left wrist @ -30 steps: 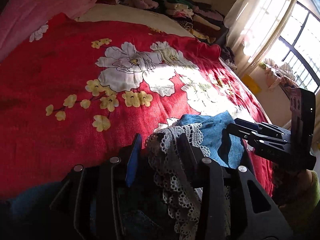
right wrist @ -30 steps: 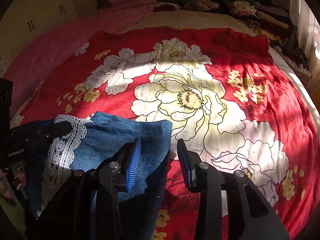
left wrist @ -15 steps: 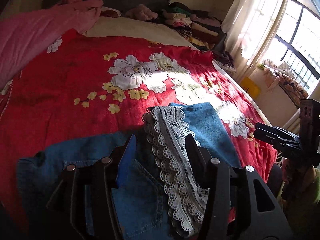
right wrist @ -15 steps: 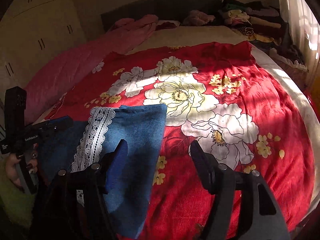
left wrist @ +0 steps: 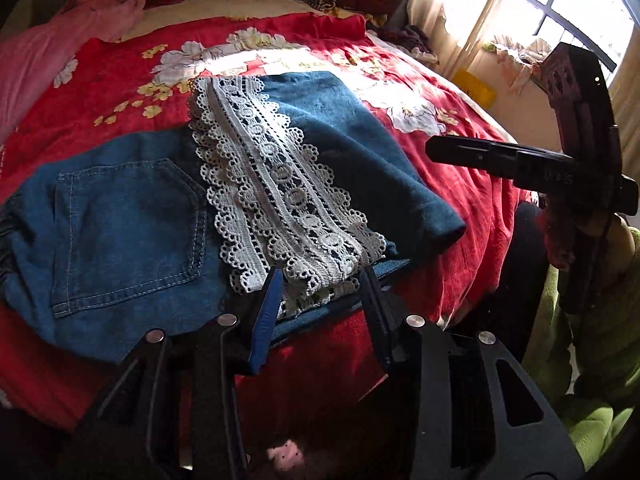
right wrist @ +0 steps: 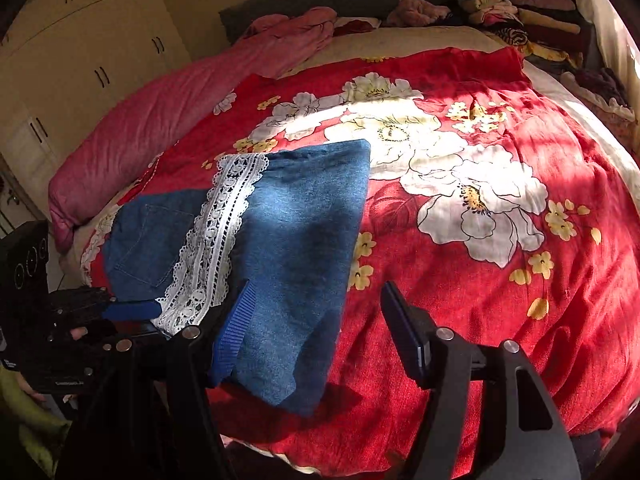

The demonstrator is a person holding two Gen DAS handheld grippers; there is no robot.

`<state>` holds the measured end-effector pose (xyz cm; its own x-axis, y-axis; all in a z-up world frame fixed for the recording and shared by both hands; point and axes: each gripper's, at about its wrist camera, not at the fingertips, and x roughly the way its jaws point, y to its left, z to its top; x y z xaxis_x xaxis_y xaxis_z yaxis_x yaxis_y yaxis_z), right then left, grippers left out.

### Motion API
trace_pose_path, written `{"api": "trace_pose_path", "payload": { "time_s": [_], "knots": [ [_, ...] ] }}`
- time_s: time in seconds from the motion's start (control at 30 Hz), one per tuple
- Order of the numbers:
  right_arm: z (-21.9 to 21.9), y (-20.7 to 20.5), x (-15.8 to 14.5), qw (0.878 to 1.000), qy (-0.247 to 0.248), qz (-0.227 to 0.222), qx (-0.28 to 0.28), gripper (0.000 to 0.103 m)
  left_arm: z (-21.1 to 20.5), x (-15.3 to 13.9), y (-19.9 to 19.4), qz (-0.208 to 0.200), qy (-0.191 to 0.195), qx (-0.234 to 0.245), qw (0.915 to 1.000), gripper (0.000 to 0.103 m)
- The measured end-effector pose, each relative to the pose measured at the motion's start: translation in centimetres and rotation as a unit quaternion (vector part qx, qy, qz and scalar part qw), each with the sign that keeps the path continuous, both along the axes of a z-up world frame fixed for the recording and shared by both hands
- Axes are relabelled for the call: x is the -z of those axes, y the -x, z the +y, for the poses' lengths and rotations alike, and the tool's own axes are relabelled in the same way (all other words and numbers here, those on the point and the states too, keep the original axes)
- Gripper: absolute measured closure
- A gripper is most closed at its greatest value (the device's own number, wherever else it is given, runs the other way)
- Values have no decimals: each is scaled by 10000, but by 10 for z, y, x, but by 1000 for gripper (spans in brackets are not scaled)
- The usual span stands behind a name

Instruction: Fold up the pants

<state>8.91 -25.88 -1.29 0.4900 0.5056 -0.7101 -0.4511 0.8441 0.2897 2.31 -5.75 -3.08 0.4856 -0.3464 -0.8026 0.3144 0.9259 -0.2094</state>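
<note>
Comparing: a second ago the lace hem stood bunched between the left claw's fingers; now it lies flat on the pants.
Pants: blue denim pants [left wrist: 132, 216] lie on the bed [left wrist: 472, 184], just ahead of both claws, at the near edge. The legs are folded over the seat, with the back pocket [left wrist: 124, 228] showing ahead and to the left of the left claw.
Lace hem: white lace hem [left wrist: 276, 200] runs away from the left claw's tips, resting on the denim; its near end lies between the tips.
Left claw: left claw [left wrist: 320, 280] has just narrowed again after a brief widening. The fingers are apart, straddling the lace end, and I judge nothing is pinched.
Right claw: right claw [right wrist: 316, 308] has just opened wider. Its left finger [right wrist: 236, 320] sits over the folded denim, the other over bare bedspread [right wrist: 500, 280]; nothing is held.
Change: both claws have drawn back toward the person, so more of the bed shows.
Meaning: one fold looks laid and released. The bundle is long, so likely another fold remains.
Risk: the near edge hangs close to the bed's rim and could slip.
</note>
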Motion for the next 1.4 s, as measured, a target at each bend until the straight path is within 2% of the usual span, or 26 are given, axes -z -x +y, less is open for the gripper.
{"api": "trace_pose_path", "payload": {
  "time_s": [0.03,0.07,0.1,0.2,0.33,0.5,0.57,0.7,0.83,0.9,0.97,1.03,1.17,1.4],
  "knots": [
    [2,1,-1,10000,-5,-7,-26,39,-3,2,-2,12,-34,29,10000,71],
    [4,3,-1,10000,4,-5,-63,39,-7,5,-3,-39,-114,48,9999,76],
    [5,4,-1,10000,29,6,-89,39,-8,7,-4,-66,-187,28,9998,94],
    [9,6,2,9999,91,68,-127,39,-4,5,-2,-102,-140,14,9998,98],
    [19,11,-2,9996,100,0,-279,39,13,-11,8,-340,-292,-116,9989,98],
    [37,12,13,9974,581,150,-400,39,26,11,17,126,-238,-149,9995,96],
    [37,13,16,9972,607,188,-406,39,34,2,20,4,-177,-248,9995,95],
    [32,17,4,9982,472,-50,-359,39,46,-25,11,-343,-167,-483,9981,84],
    [38,23,-5,9975,337,-185,-594,39,37,-35,-8,-515,-195,-518,9971,82],
    [44,25,-1,9965,374,-153,-730,41,30,-31,-19,-451,-209,-509,9975,82],
    [48,25,6,9960,445,-39,-773,47,20,-23,-23,-393,-228,-391,9982,82],
    [50,23,15,9954,540,79,-787,48,10,-10,-26,-321,-425,-288,9982,82],
    [46,20,35,9936,808,330,-721,49,6,12,-24,-74,-579,-238,9980,82],
    [37,21,44,9942,709,490,-637,49,11,14,-15,-4,-447,-273,9986,82]
  ]
}}
